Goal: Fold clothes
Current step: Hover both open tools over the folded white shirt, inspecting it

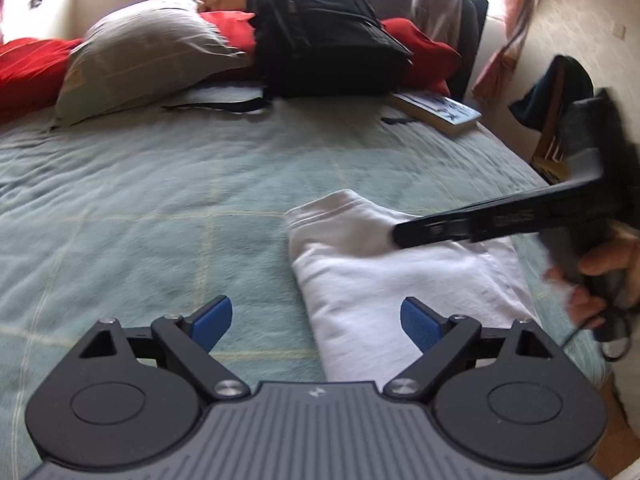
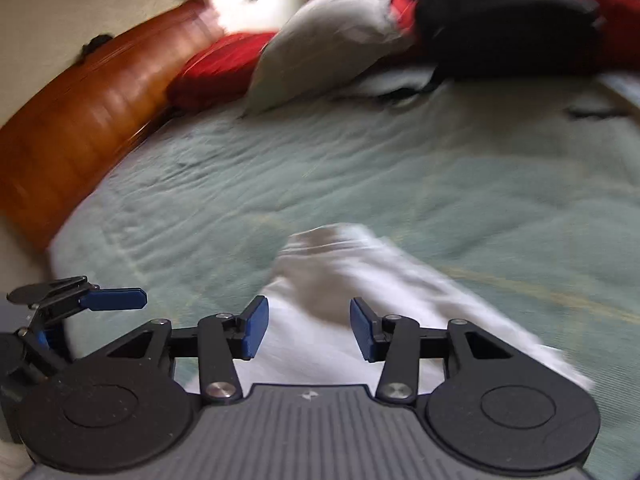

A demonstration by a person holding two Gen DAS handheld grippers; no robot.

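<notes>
A white garment (image 1: 384, 272), folded into a long narrow strip, lies on the pale green bedspread (image 1: 160, 200). My left gripper (image 1: 316, 322) is open just above the bed, its right finger over the garment's near end and nothing between the pads. My right gripper (image 1: 400, 236) comes in from the right as a blurred black bar over the garment's far part, held by a hand (image 1: 600, 268). In the right wrist view the right gripper (image 2: 306, 330) is open above the white garment (image 2: 360, 280), holding nothing. The left gripper (image 2: 116, 299) shows at that view's left edge.
A grey pillow (image 1: 148, 56), red cushions (image 1: 28, 68) and a black backpack (image 1: 324, 36) lie at the bed's far end, with a book (image 1: 440, 112) at the right. A wooden bed frame (image 2: 80, 112) borders one side. A chair with dark clothes (image 1: 560, 96) stands beside the bed.
</notes>
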